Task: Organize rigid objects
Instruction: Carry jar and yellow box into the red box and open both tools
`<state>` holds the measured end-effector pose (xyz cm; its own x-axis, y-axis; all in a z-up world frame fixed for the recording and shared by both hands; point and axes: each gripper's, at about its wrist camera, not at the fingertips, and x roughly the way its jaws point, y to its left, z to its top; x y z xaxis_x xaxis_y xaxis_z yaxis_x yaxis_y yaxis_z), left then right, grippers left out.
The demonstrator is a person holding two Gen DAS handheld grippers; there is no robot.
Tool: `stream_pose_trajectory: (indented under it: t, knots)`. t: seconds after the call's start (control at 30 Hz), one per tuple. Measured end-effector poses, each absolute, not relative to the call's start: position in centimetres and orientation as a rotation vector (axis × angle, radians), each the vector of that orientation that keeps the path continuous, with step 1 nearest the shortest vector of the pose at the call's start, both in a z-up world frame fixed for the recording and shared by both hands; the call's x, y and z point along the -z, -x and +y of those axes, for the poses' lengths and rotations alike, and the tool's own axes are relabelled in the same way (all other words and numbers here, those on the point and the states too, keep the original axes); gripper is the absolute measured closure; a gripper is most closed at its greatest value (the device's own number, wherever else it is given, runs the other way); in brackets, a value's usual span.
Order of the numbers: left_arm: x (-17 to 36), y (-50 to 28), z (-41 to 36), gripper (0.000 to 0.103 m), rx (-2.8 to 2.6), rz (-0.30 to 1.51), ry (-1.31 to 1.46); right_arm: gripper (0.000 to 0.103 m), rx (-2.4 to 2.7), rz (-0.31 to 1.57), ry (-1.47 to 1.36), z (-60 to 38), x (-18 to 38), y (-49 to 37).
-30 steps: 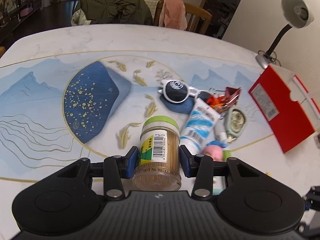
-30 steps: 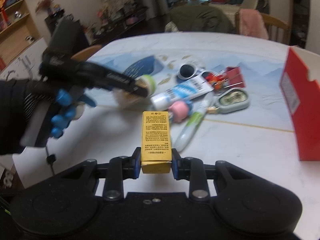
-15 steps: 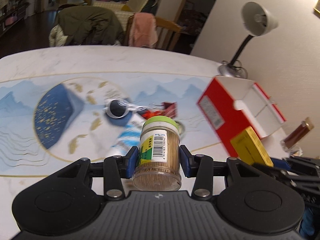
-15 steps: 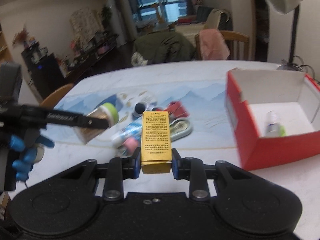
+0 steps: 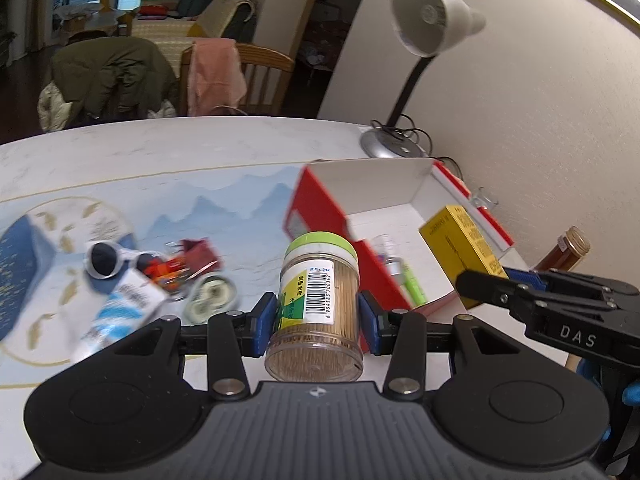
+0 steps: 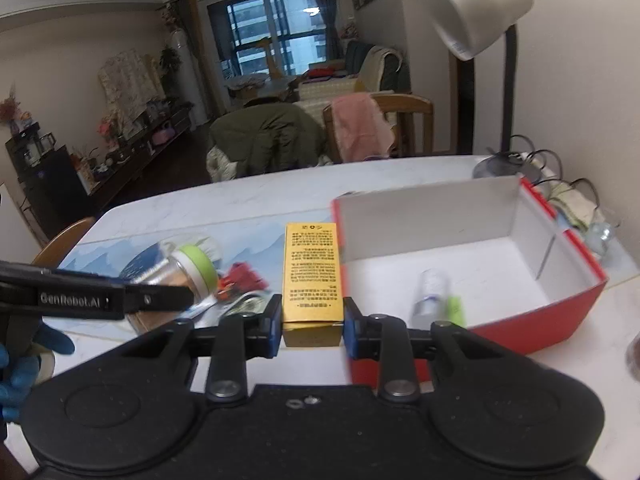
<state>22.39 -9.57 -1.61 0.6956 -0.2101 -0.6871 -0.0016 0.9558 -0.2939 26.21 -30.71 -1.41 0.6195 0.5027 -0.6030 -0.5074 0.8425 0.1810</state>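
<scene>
- Right gripper point(image 6: 311, 322) clamps the yellow box point(image 6: 312, 276), held above the table point(image 6: 256, 204).
- Red carton point(image 6: 532, 328) lies open just right, a small bottle point(image 6: 429, 294) inside.
- Left gripper point(image 6: 176, 298) carries a green-lidded jar point(image 6: 194, 270).

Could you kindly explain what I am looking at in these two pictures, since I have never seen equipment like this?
There is no robot here: a person holds a hand-held gripper in each hand, and a wide-angle camera on each looks forward along its two fingers. The black shape at the bottom of each picture is that tool itself.

One picture comes from the left gripper, clamped on a jar with a green lid. The other comes from the right gripper, clamped on a yellow box.

Both hang over a pale table. On it stand a red box, open on top with a small bottle inside, a desk lamp, and a blurred heap of sunglasses, a tube and other small items.
</scene>
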Motion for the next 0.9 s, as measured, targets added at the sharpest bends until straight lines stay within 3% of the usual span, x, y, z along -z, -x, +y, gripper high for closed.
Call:
stream_pose_trajectory:
  t: [0.53, 0.9]
  knots:
    - [2.7, -32.1, -20.2, 0.06, 0.136, 0.835, 0.174, 0.075, -0.448, 0.721, 0.003, -39.5, 3.1, -34.2]
    - [5.4, -39.3, -22.8, 0.06, 0.066, 0.887, 0.068, 0.075, -0.437, 0.817, 0.099, -40.6, 6.3, -39.6]
